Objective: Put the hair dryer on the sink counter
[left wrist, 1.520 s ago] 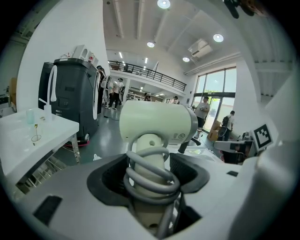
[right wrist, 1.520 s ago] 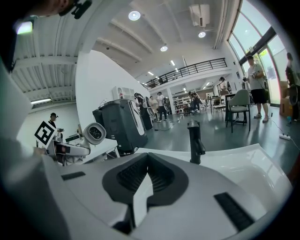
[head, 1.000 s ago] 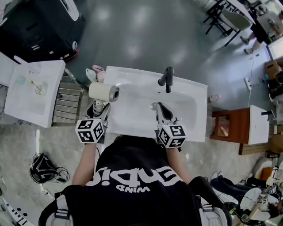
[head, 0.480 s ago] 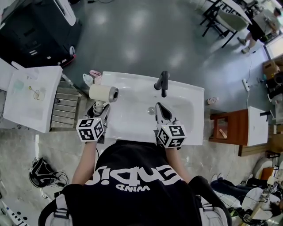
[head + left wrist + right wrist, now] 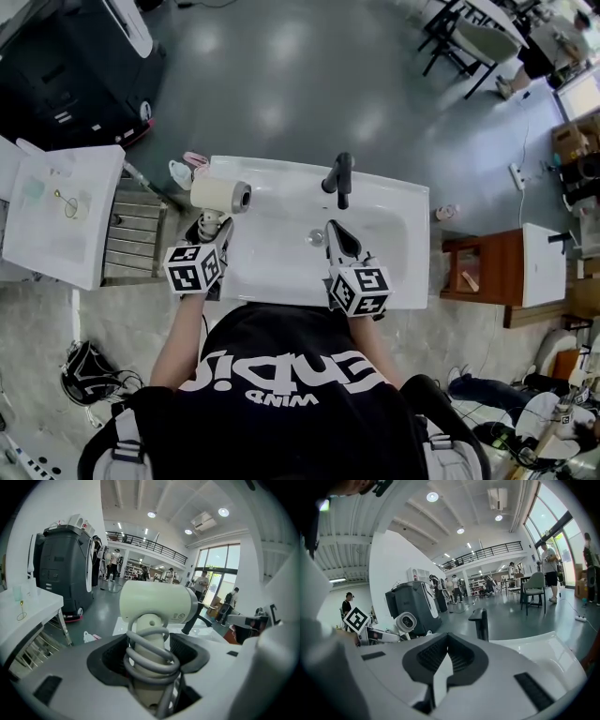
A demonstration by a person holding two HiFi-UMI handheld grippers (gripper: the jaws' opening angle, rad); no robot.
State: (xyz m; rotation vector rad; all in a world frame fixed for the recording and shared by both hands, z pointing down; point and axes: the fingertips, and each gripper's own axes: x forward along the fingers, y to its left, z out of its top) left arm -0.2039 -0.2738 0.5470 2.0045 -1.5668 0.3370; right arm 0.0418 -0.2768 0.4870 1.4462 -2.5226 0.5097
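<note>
Left gripper [image 5: 151,645], ribbed black jaws pinching smooth cream hair dryer [image 5: 157,603] handle wound with grey cord [image 5: 152,662], barrel label unreadable, right gripper [image 5: 446,641] pressed together.

"WIND" upside down on person's blk shirt [image 5: 281,398]; rest illegible

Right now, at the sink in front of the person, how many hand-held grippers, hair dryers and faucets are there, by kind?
hand-held grippers: 2 (left hand-held gripper, right hand-held gripper)
hair dryer: 1
faucet: 1
total: 4
</note>
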